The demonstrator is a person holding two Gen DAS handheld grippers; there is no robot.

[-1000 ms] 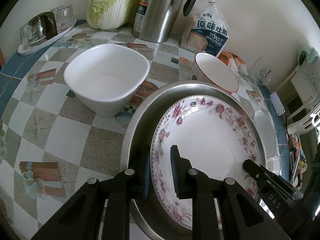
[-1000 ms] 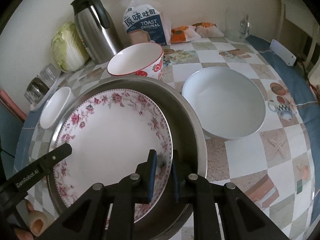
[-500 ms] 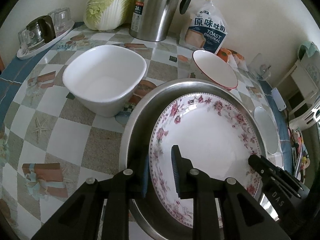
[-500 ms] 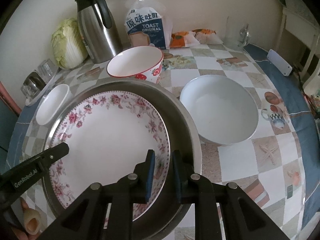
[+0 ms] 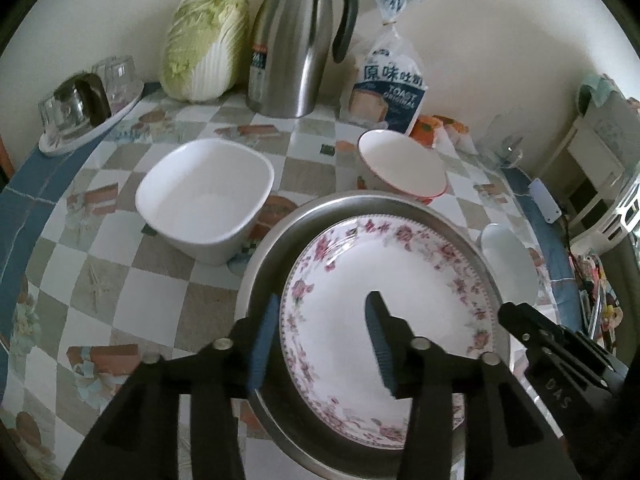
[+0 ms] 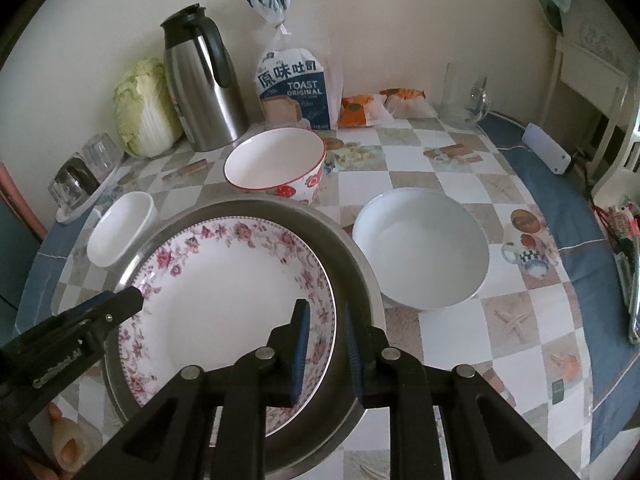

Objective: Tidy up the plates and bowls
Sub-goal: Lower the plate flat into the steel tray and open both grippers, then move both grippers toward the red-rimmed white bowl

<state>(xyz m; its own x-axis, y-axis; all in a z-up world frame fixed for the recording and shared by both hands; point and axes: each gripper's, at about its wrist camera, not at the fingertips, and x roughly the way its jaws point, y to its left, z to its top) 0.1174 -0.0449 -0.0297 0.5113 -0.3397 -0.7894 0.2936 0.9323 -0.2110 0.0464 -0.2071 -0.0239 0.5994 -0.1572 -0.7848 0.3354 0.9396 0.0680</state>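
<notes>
A floral-rimmed plate (image 5: 392, 284) (image 6: 224, 280) lies inside a wide steel pan (image 5: 276, 236) (image 6: 352, 264). My left gripper (image 5: 320, 340) is open, its jaws straddling the plate's left rim without touching. My right gripper (image 6: 325, 334) has its jaws slightly apart around the plate's right rim. A white square bowl (image 5: 204, 204) (image 6: 120, 228) stands left of the pan. A red-rimmed bowl (image 5: 402, 166) (image 6: 276, 164) stands behind it. A round white bowl (image 6: 420, 248) (image 5: 508, 264) stands to its right.
Along the back wall stand a cabbage (image 5: 204, 44), a steel thermos jug (image 5: 296, 40), a bag of toast (image 5: 388, 88) and a glass mug (image 6: 464, 96). A tray of glasses (image 5: 80, 104) sits at the far left. The tablecloth (image 6: 460, 176) is checked.
Both grippers opened and let go of the plate's rim, the left one widely. Both drew back and up a little; the plate stays in the pan.
</notes>
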